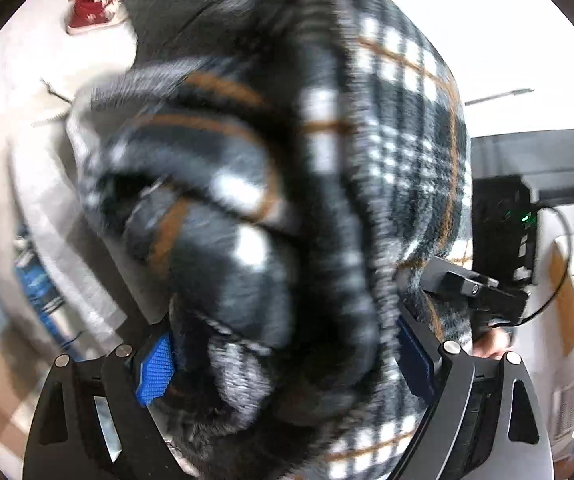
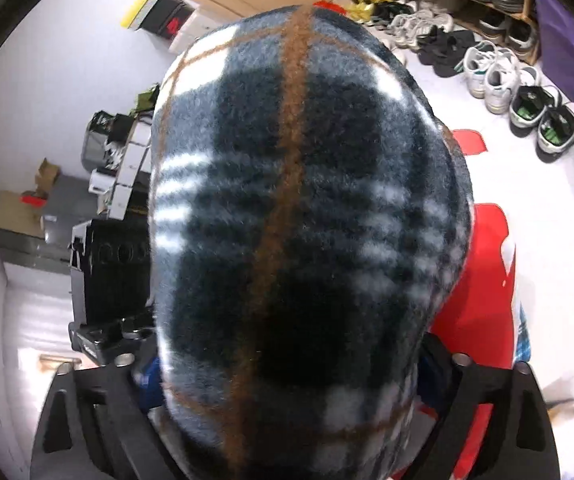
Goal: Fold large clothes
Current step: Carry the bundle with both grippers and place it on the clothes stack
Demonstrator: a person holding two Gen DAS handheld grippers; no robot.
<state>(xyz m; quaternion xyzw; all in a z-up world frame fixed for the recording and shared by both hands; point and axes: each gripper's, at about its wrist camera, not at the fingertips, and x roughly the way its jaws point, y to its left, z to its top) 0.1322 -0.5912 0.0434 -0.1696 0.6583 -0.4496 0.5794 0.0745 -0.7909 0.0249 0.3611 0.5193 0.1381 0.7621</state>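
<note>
Left wrist view: a red canvas sneaker (image 1: 95, 4) lies on the pale floor at upper left. The centre of the view is filled by the thick fleece plaid garment (image 1: 271, 200), dark navy and grey with white checks and thin orange-brown lines, bunched into heavy rolls and folds and blurred by motion. The left gripper (image 1: 287, 364) has this garment bulging between its widely spread jaws; a blue textured pad (image 1: 155, 372) shows at the left finger, touching the cloth, and the other finger's blue pad is pressed against the fleece on the right. At far right the other black gripper (image 1: 483, 292) is seen beside the cloth edge. Right wrist view: black equipment and cardboard boxes (image 2: 19, 208) stand at left. The same plaid fleece (image 2: 299, 220) drapes as one smooth dome over the right gripper (image 2: 291, 364), an orange-brown stripe running down its middle; the jaws stand wide with the cloth filling the gap, though whether the pads pinch it cannot be told. A red cloth (image 2: 483, 280) lies beneath on the white surface, and rows of shoes (image 2: 503, 76) sit at upper right.
</note>
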